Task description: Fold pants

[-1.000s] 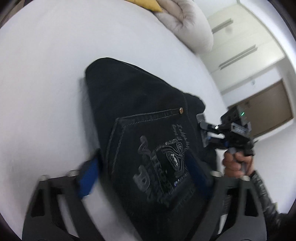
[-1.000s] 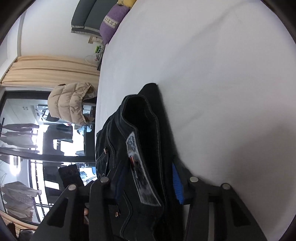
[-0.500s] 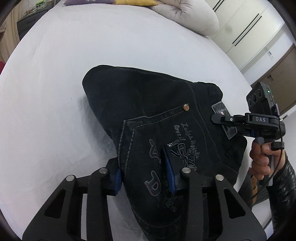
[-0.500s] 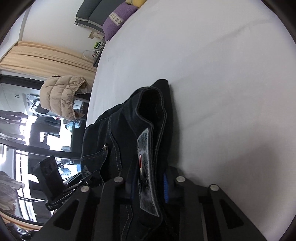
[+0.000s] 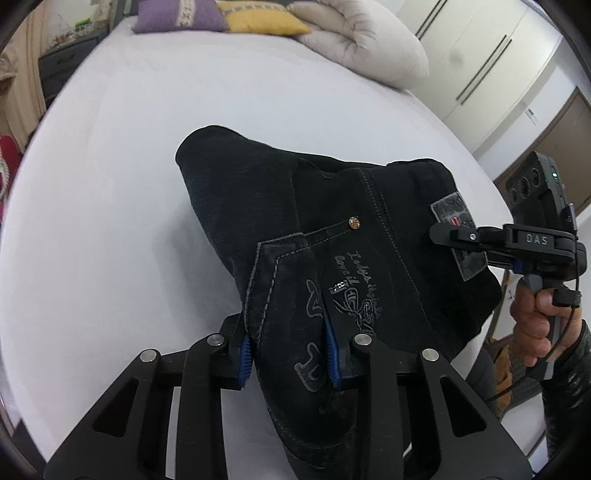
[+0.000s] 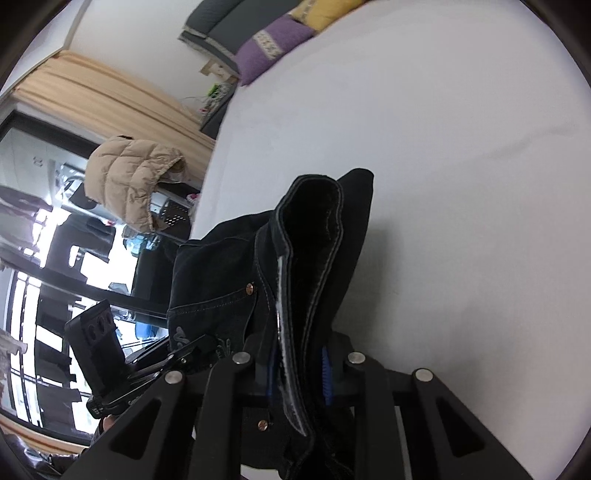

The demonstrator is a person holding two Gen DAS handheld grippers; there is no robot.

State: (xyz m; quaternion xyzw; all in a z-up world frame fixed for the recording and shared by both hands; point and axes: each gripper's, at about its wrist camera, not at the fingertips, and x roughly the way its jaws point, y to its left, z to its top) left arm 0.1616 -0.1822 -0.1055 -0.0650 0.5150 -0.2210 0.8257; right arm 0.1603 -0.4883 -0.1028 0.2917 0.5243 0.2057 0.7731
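Dark denim pants (image 5: 332,229) are held up over a white bed (image 5: 129,166), folded into a bundle with the back pocket and waist patch showing. My left gripper (image 5: 288,350) is shut on the pocket side of the pants. My right gripper (image 6: 299,369) is shut on the waistband by the patch; it also shows in the left wrist view (image 5: 458,236). The pants (image 6: 314,240) hang between the two grippers, their far end resting near the bed. The left gripper shows in the right wrist view (image 6: 173,354).
Purple (image 5: 181,16) and yellow (image 5: 262,20) pillows and a folded cream duvet (image 5: 362,40) lie at the head of the bed. A tan puffer jacket (image 6: 129,177) hangs beside the bed's edge near a window. Wardrobe doors (image 5: 491,62) stand beyond.
Both grippers closed on the pants and lifted them. The left gripper went from wide open to shut on the pocket area. The bundle rose off the bed.
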